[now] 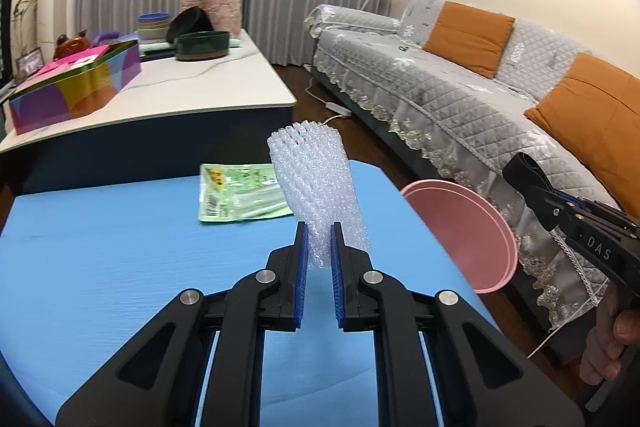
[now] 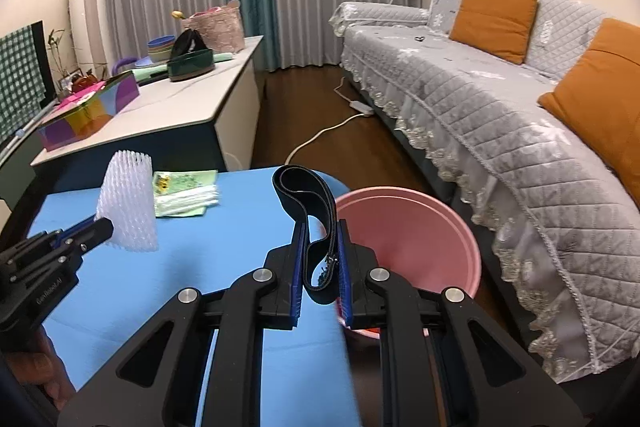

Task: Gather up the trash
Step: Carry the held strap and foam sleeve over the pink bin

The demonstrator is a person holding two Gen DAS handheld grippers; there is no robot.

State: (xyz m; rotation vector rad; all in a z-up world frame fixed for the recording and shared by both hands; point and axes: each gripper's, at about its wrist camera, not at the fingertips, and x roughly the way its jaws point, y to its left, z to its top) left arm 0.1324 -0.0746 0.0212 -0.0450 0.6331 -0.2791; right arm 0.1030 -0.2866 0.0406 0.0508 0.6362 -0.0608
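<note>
My left gripper (image 1: 319, 227) is shut on a roll of clear bubble wrap (image 1: 316, 183), held upright above the blue table (image 1: 120, 247); it also shows in the right wrist view (image 2: 130, 201). My right gripper (image 2: 320, 227) is shut on a looped black strap (image 2: 306, 195), held over the table's right edge beside the pink bin (image 2: 404, 239). The strap (image 1: 524, 167) and the pink bin (image 1: 460, 231) also show at the right of the left wrist view. A green and white plastic wrapper (image 1: 240, 193) lies flat on the far part of the table, seen too in the right wrist view (image 2: 184, 193).
A white-topped cabinet (image 1: 192, 87) behind the table carries a coloured box (image 1: 76, 87), bowls and a pink basket. A grey sofa (image 2: 480, 87) with orange cushions runs along the right. A power strip and cable (image 2: 360, 107) lie on the dark floor.
</note>
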